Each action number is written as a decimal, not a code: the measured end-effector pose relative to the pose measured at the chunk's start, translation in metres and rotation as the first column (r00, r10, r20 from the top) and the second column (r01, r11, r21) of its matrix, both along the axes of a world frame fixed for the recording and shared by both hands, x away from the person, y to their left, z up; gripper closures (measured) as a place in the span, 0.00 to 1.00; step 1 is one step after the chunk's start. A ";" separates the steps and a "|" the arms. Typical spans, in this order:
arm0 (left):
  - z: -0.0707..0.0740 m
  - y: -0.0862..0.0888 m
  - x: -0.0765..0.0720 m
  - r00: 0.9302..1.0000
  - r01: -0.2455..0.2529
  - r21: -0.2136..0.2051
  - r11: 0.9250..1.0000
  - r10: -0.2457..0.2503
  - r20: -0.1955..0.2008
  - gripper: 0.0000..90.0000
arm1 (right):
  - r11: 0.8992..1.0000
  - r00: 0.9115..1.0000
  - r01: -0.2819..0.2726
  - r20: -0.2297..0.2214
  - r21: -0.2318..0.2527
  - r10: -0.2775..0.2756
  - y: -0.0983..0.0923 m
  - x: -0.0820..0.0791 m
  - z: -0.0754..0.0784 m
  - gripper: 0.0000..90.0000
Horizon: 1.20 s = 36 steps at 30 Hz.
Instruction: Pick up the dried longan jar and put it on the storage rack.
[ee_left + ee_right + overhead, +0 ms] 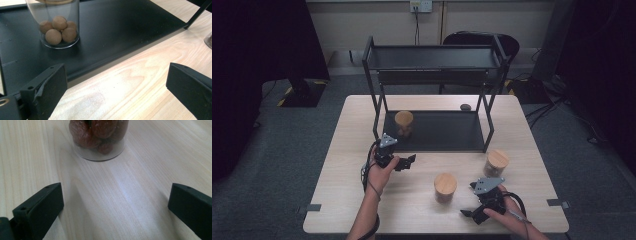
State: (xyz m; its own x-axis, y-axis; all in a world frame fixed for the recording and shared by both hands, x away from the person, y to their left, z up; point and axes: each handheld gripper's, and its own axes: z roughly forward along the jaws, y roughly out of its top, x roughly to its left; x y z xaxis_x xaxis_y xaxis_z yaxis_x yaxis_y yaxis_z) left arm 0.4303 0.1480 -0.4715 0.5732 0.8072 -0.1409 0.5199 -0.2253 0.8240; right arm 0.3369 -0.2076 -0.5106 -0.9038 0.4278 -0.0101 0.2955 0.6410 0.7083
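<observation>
Clear glass jar of brown balls (59, 27) upper left in left gripper view, on black shelf (120, 30), beyond left gripper (116, 90); jaws spread, empty. Right gripper (116, 210) likewise released.

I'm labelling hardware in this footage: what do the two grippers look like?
Both grippers, left and right, are black, each with two flat, blocky jaws with small holes near the tips. Each carries a grey three-cornered plate on top and trails a black cable along the forearm. No sleeves are visible on the forearms.
</observation>
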 end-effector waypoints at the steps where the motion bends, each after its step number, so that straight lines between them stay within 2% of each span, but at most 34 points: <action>1: 0.000 0.001 -0.001 1.000 -0.001 0.001 1.000 0.001 -0.002 0.04 | 1.000 1.000 0.000 0.000 0.000 0.000 0.000 0.000 0.000 0.00; 36: -0.005 0.019 -0.017 1.000 -0.012 -0.004 1.000 0.012 0.005 0.04 | 1.000 1.000 0.000 0.000 0.000 0.000 0.000 0.000 0.000 0.00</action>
State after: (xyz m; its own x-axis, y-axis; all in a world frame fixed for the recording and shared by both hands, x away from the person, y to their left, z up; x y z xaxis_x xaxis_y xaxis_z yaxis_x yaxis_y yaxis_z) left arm 0.4132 0.1675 -0.4767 0.5640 0.8136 -0.1414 0.5188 -0.2158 0.8272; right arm 0.3369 -0.2076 -0.5106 -0.9038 0.4278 -0.0100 0.2956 0.6410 0.7083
